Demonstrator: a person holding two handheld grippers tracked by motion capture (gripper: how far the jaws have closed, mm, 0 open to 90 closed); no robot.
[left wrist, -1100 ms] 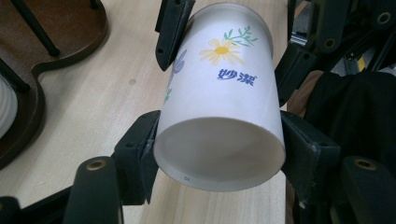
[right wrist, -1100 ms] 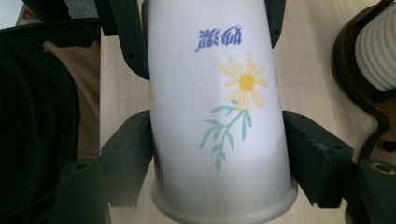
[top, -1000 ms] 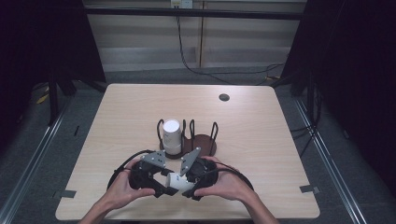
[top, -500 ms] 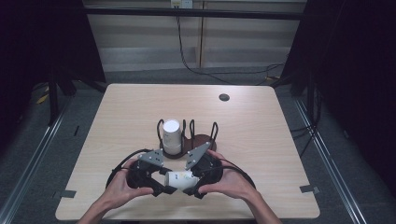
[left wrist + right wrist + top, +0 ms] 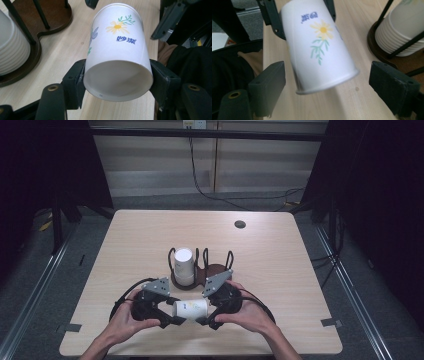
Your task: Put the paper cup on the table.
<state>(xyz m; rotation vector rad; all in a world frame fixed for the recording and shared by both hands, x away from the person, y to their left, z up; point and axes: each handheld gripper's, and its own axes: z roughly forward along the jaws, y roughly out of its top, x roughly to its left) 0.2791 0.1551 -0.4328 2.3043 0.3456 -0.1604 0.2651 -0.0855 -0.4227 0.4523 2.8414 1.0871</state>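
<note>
At the near edge of a pale wooden table [image 5: 280, 245], at about six o'clock in the high view, a person's two hands meet over a white paper cup [image 5: 190, 308] lying on its side between two black grippers. The left gripper [image 5: 169, 316] has its jaws clamped on the cup's base end; in the left gripper view the cup [image 5: 117, 50], printed with a yellow daisy and blue lettering, sits squeezed between both pads. The right gripper [image 5: 206, 319] faces it from three o'clock with its jaws spread wide, having just been opening; in the right gripper view the cup's rim end [image 5: 319, 47] lies between them, with clear gaps on either side. Just beyond the hands, toward twelve o'clock, stands a dark wooden cup holder [image 5: 216, 271] with black wire loops, with a stack of white cups [image 5: 183, 265] in its left compartment.
</note>
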